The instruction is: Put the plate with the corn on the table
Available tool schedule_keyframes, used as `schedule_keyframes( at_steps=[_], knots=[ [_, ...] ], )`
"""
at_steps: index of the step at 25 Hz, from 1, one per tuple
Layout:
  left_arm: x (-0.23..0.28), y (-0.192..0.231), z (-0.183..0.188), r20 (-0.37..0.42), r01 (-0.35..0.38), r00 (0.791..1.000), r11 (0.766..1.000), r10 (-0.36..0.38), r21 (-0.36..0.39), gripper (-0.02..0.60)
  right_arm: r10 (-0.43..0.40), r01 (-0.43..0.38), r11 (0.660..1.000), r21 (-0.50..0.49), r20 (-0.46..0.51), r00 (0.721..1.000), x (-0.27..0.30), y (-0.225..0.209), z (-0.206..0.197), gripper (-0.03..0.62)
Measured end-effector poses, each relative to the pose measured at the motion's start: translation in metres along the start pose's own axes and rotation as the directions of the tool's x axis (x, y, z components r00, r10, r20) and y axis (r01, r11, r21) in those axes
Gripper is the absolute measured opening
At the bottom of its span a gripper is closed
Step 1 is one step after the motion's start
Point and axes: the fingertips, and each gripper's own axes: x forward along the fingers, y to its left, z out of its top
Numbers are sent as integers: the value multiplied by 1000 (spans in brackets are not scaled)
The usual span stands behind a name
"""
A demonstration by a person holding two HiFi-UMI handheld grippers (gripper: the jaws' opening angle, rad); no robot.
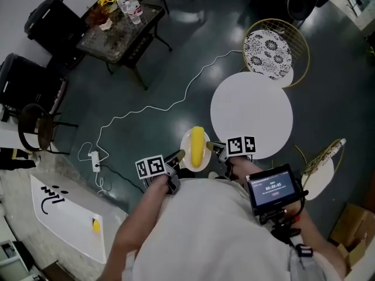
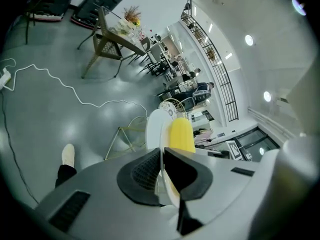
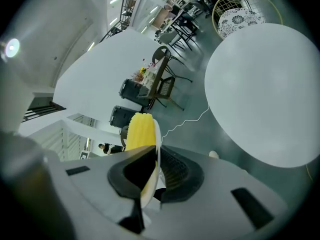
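Observation:
A small white plate (image 1: 188, 154) with a yellow corn cob (image 1: 197, 145) on it hangs in the air just left of the round white table (image 1: 252, 113). My left gripper (image 1: 179, 155) is shut on the plate's left rim and my right gripper (image 1: 212, 147) is shut on its right rim. In the left gripper view the plate's edge (image 2: 163, 134) runs between the jaws with the corn (image 2: 181, 135) beyond them. From the right gripper's camera the plate (image 3: 156, 156) is pinched edge-on, the corn (image 3: 140, 130) stands above it, and the table (image 3: 265, 91) lies to the right.
A gold wire chair with a patterned seat (image 1: 268, 52) stands behind the table, another chair (image 1: 321, 163) at its right. A white cable (image 1: 152, 107) trails over the dark floor to a power strip (image 1: 95, 160). At the far left are a dark side table (image 1: 120, 31) and black chairs (image 1: 29, 89).

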Motion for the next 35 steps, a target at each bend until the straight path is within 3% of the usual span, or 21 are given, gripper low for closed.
schedule_keyframes(
  at_steps=[15,23,35],
  knots=[
    [-1,32,102,-198,70,979,992,-49,102,26,-73,56,992,116,153,985,65,26,48,37],
    [30,27,108,-308,104,950,985,-58,135,26,-134,91,977,192,223,966,54,7,60,36],
    [121,-1,133,-443,134,896,953,1,273,26,-177,87,956,279,318,931,24,-52,114,37]
  ],
)
